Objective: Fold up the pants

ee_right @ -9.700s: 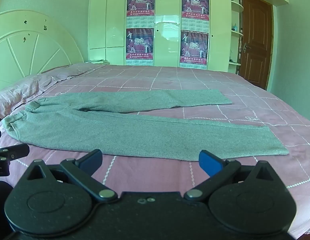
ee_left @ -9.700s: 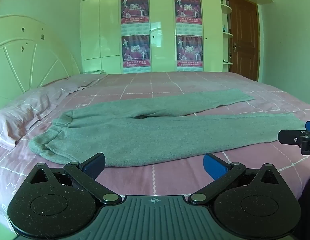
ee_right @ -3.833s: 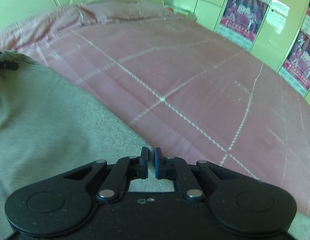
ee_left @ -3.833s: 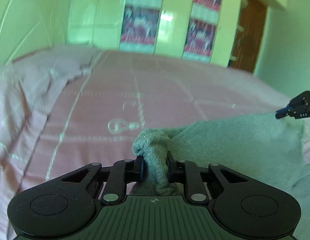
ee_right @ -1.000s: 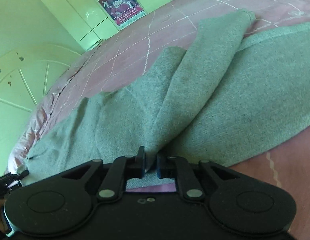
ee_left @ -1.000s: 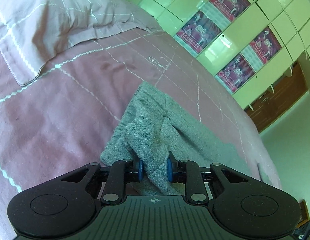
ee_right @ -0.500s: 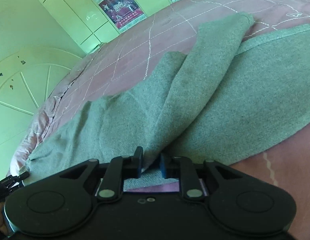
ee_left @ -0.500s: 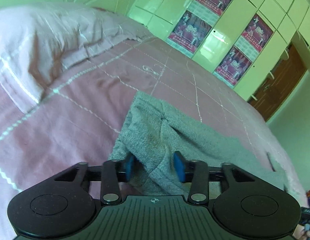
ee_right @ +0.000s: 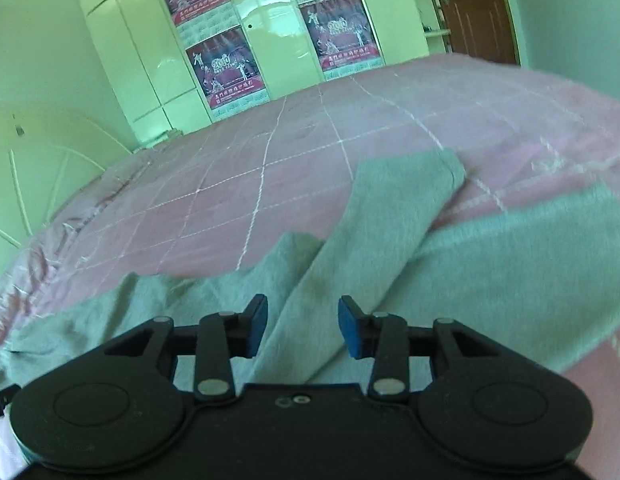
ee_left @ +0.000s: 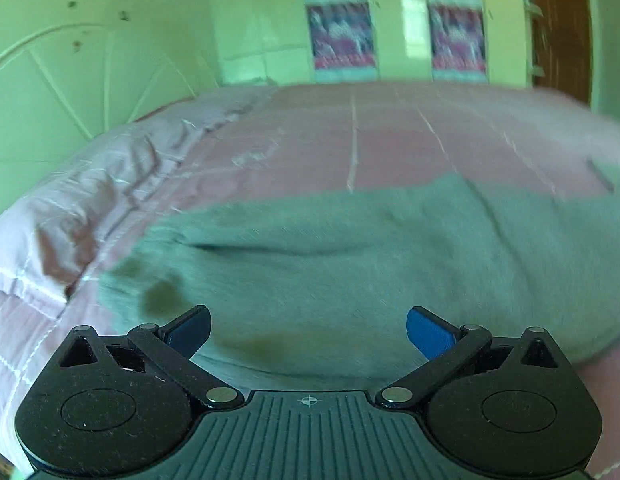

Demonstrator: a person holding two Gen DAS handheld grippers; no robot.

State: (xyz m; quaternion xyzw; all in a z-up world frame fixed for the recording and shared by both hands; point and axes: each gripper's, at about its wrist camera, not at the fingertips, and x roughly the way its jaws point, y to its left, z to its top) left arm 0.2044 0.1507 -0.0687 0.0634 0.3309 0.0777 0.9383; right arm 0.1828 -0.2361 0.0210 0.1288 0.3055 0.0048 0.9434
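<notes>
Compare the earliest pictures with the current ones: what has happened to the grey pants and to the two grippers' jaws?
The pants, first spread flat with legs apart, were pinched by both grippers and one leg carried over the other. Within the last second the left gripper and right gripper let go; both jaws now stand open above the cloth. The bed, pillow and wardrobe posters are unchanged.
</notes>
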